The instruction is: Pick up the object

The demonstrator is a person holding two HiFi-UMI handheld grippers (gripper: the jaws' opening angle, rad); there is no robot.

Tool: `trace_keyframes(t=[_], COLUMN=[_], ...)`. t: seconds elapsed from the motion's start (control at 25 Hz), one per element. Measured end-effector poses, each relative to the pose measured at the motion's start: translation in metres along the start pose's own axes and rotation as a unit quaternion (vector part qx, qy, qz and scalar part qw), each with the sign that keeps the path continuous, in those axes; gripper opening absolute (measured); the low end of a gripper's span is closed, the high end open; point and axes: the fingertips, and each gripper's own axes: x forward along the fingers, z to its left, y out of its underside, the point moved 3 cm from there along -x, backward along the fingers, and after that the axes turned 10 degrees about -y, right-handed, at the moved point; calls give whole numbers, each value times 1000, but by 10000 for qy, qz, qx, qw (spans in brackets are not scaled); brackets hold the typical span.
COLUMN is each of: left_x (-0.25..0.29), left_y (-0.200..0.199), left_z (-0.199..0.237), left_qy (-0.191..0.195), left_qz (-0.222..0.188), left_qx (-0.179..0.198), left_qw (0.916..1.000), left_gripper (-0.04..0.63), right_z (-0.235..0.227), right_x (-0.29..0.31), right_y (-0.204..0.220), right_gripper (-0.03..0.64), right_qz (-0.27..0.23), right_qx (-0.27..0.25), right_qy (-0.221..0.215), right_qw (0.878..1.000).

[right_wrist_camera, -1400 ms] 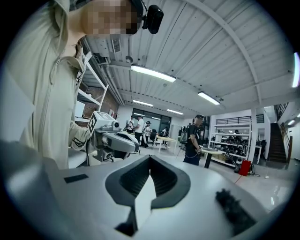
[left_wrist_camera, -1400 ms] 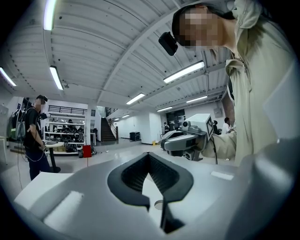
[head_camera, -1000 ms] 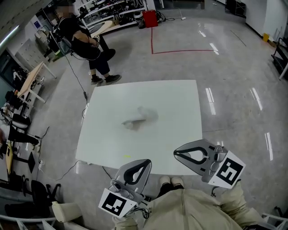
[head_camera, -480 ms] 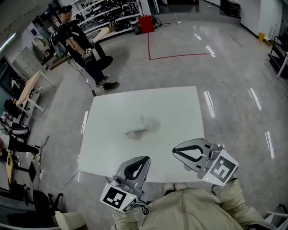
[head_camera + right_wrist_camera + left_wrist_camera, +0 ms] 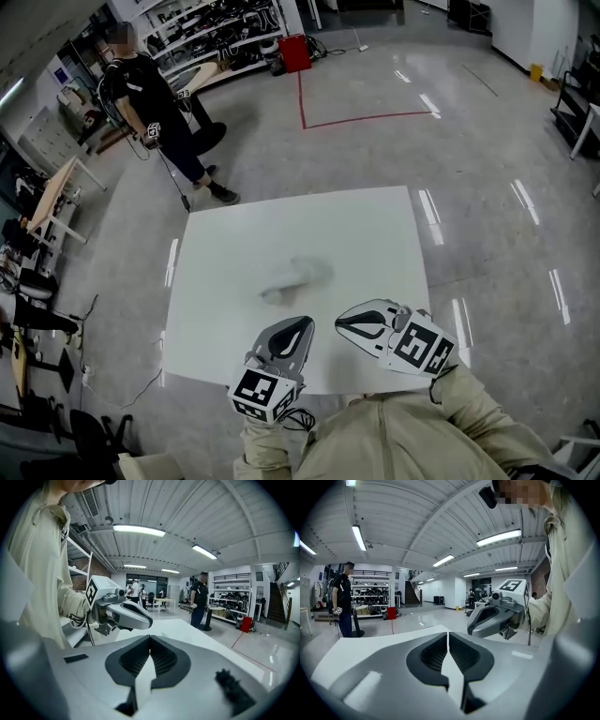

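Note:
A pale, see-through crumpled object lies near the middle of the white table. It is too faint to name. My left gripper hovers over the table's near edge, short of the object; its jaws are just starting to open, still almost touching, with nothing between them. My right gripper is close beside it on the right, shut and empty. In the left gripper view my own jaws meet, and the right gripper shows ahead of them. The right gripper view shows its jaws together, with the left gripper across from them.
A person in dark clothes stands beyond the table's far left corner. Red tape lines mark the grey floor behind the table. Desks and cables line the left side, and shelves stand at the back.
Both grippers have drawn closer together, the right one shifting left. The person at the back has risen from a seat and now stands. The object has not moved.

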Motion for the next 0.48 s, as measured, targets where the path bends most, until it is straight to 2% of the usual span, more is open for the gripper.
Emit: trace_keyframes(t=[0.36, 0.48], left_x=[34, 43], left_y=[28, 36], left_z=[46, 66], left_qy=[-220, -328], left_qz=[468, 646], left_qx=[-22, 5], left_qw=[9987, 9974], left_gripper=[20, 38], right_z=[-34, -41], right_x=[33, 42], right_y=[24, 28], right_gripper=[3, 3], right_qz=[187, 210], right_qx=[511, 634], right_qy=[-43, -42], right_qw=[9985, 9978])
